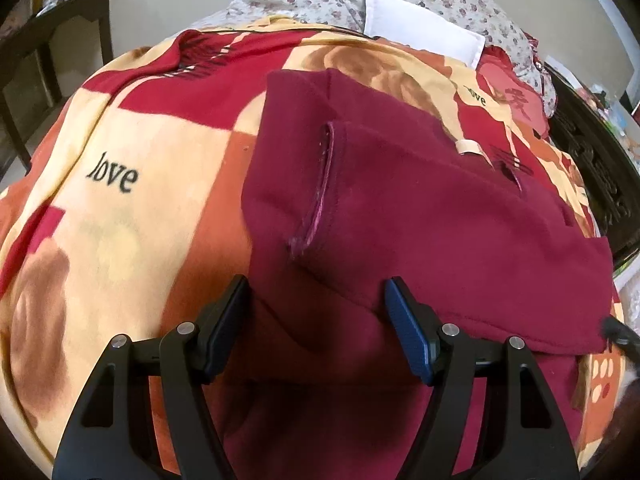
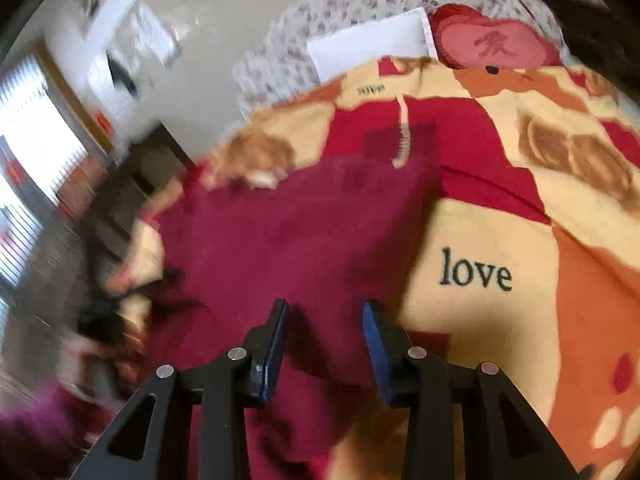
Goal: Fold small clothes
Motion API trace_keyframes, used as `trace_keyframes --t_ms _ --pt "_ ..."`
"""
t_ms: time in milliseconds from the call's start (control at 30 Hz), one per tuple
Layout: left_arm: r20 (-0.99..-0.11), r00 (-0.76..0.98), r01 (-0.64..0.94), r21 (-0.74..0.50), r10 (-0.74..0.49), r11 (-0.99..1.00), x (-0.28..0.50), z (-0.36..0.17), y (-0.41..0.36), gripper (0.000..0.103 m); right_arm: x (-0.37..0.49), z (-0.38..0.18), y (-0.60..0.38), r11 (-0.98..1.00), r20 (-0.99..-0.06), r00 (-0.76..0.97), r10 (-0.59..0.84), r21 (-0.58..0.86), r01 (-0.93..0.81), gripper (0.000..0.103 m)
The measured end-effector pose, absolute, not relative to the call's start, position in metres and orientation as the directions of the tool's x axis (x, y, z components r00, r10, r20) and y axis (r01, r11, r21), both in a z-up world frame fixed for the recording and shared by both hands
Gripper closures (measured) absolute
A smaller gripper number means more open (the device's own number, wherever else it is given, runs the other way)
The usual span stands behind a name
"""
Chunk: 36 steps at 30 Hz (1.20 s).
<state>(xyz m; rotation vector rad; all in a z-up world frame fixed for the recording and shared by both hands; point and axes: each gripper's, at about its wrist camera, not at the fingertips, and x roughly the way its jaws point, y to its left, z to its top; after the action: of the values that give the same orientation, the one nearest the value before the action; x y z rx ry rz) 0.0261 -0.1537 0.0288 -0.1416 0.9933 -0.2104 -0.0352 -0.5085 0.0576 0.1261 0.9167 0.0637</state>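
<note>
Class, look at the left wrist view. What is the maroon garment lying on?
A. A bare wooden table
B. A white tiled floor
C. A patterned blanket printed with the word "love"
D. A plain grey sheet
C: the maroon garment is spread over a red, cream and orange blanket with "love" printed on it in black letters.
</note>
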Motion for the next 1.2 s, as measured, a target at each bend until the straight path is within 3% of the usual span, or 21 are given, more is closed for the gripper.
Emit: trace_keyframes --t_ms 67,167,333,433,533,633,667,700,833,1200 --pt "-0.814 0.528 0.139 -0.198 -0.242 0.97 0.018 0.036 -0.154 0.033 -0.03 0.048 -0.514 0.998 -0.796 0.606 -0.021 0.018 0.058 0.067" --pt "-0.802 0.56 0.17 -0.134 -0.208 0.976 0.009 0.048 -0.153 0.033 -0.034 0.047 -0.534 0.979 -0.804 0.593 0.053 0.159 0.127 0.067" --pt "-0.762 0.613 0.16 -0.139 -0.208 0.977 0.012 0.058 -0.149 0.033 -0.057 0.08 -0.521 0.983 -0.754 0.657 0.009 0.128 0.133 0.067" --pt "-0.772 0.598 0.148 -0.156 -0.214 0.977 0.023 0.051 -0.154 0.033 -0.063 0.09 -0.512 0.975 -0.711 0.695 0.104 0.211 0.07 0.067" --pt "-0.802 0.567 0.137 -0.137 -0.191 0.981 0.032 0.035 -0.162 0.033 -0.046 0.073 -0.494 0.981 -0.747 0.647 0.153 0.192 -0.01 0.067" --pt "-0.801 0.56 0.138 -0.162 -0.212 0.977 0.034 0.026 -0.154 0.031 -0.032 0.046 -0.5 0.997 -0.801 0.598 0.03 0.064 0.037 0.07" --pt "-0.796 0.566 0.14 -0.165 -0.215 0.976 0.034 0.025 -0.15 0.031 -0.03 0.04 -0.509 0.996 -0.808 0.59 0.013 0.063 0.066 0.073" --pt "-0.796 0.567 0.14 -0.158 -0.209 0.978 0.035 0.022 -0.145 0.031 -0.032 0.038 -0.516 0.993 -0.81 0.587 0.004 0.075 0.096 0.069" --pt "-0.802 0.558 0.139 -0.16 -0.211 0.977 0.034 0.023 -0.139 0.031 -0.046 0.046 -0.533 0.962 -0.789 0.601 0.127 0.247 0.12 0.068" --pt "-0.792 0.588 0.137 -0.101 -0.163 0.985 0.003 0.042 -0.147 0.031 -0.073 0.072 -0.489 0.963 -0.749 0.629 0.21 0.268 -0.002 0.067"
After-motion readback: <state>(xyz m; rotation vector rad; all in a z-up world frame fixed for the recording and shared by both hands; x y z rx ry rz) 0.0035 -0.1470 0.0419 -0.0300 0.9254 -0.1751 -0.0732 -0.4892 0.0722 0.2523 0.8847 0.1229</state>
